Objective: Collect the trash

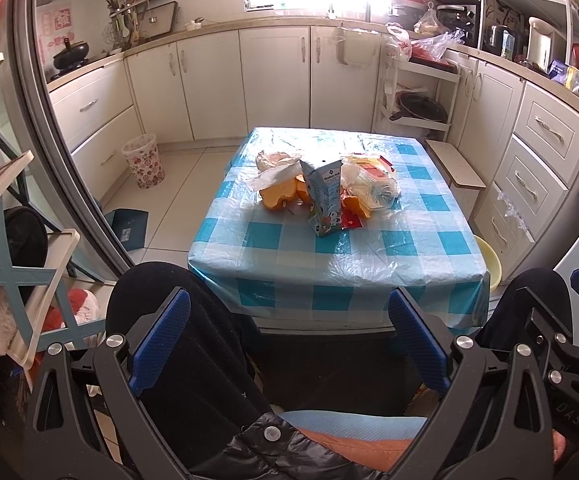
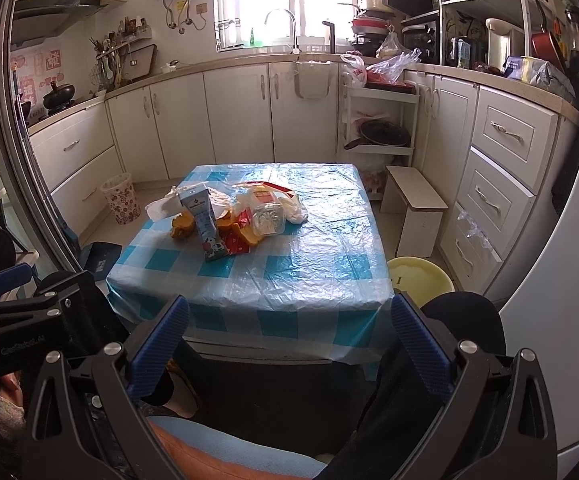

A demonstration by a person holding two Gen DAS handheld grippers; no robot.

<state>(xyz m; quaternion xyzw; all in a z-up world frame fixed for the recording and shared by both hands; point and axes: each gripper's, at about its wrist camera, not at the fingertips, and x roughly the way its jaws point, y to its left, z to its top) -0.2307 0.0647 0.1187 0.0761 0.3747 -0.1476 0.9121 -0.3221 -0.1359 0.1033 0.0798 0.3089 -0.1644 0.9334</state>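
A pile of trash sits mid-table on the blue checked tablecloth (image 1: 369, 256) (image 2: 313, 264). In it stands a blue milk carton (image 1: 325, 200) (image 2: 206, 224), upright, with orange peel (image 1: 277, 195) (image 2: 183, 229), a white crumpled tissue (image 1: 275, 168) (image 2: 160, 207), red wrappers (image 1: 349, 221) (image 2: 235, 242) and clear plastic bags (image 1: 371, 184) (image 2: 279, 208) around it. My left gripper (image 1: 289, 340) is open, well short of the table's near edge, nothing between its blue pads. My right gripper (image 2: 289, 340) is open too, equally far back and empty. The right gripper's body shows at the left wrist view's right edge.
A flowered wastebasket (image 1: 144, 160) (image 2: 120, 198) stands on the floor left of the table by the cabinets. A yellow basin (image 2: 419, 280) and a low white stool (image 2: 415, 204) are at the table's right. A person's dark-trousered legs (image 1: 193, 352) lie below the grippers. A rack (image 1: 21, 260) stands left.
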